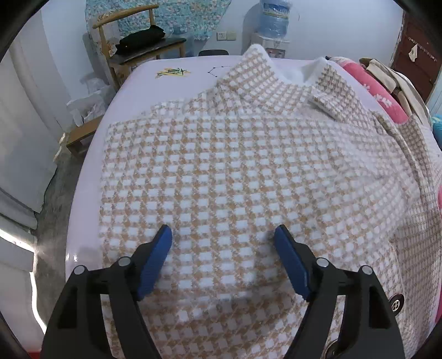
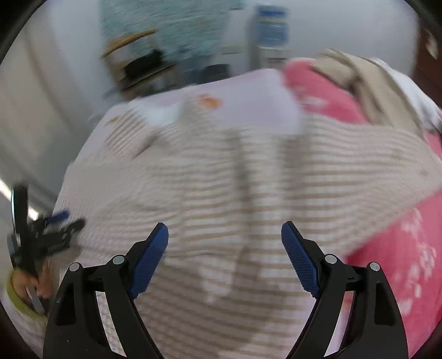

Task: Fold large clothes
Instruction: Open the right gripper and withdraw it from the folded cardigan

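A large beige-and-white houndstooth coat [image 1: 234, 165] lies spread back-up on a pale lilac table [image 1: 171, 82], collar at the far end. My left gripper [image 1: 223, 234] is open just above the coat's lower part, holding nothing. In the right wrist view, which is motion-blurred, the same coat [image 2: 234, 179] fills the middle. My right gripper [image 2: 225, 234] is open above it and empty. The left gripper [image 2: 55, 223] shows at the far left of that view.
A pile of clothes, pink [image 1: 378, 91] and beige [image 1: 392, 77], lies along the table's right side. A wooden chair [image 1: 138, 47] with a dark garment stands behind the table, and a water dispenser [image 1: 273, 24] stands against the back wall. The table's left edge drops to a grey floor.
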`<state>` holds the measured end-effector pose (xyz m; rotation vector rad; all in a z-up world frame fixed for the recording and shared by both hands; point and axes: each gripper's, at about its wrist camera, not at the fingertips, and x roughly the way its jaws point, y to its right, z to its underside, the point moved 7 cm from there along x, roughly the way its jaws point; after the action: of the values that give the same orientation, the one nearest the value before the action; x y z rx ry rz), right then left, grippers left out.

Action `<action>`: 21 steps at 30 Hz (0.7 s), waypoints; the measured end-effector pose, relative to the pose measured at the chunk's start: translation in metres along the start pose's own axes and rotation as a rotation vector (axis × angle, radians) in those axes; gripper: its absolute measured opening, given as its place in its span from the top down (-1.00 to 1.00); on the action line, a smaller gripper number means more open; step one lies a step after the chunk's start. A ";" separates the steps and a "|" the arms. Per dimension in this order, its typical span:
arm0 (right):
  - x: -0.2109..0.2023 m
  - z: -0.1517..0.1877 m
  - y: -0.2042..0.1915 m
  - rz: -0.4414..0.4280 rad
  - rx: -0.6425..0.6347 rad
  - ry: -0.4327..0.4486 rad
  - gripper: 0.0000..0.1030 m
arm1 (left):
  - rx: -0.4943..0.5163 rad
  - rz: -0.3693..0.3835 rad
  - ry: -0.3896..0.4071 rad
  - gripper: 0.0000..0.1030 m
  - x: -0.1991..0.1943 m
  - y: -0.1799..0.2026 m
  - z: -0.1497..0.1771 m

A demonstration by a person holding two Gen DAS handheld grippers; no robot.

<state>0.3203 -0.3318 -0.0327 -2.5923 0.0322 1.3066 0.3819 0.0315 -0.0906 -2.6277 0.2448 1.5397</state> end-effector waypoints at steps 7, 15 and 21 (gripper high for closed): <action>-0.030 -0.044 0.149 0.178 0.293 0.068 -0.55 | -0.003 0.020 0.001 -0.52 0.002 0.001 0.000; -0.039 -0.060 0.277 0.328 0.561 0.128 -0.53 | 0.009 0.035 0.000 -0.56 0.002 0.003 0.001; -0.046 -0.052 0.329 0.393 0.637 0.134 -0.45 | 0.012 0.032 -0.001 -0.57 0.002 0.004 0.001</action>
<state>0.2922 -0.6665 -0.0324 -2.1601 0.8683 0.9988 0.3814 0.0274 -0.0928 -2.6270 0.2956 1.5438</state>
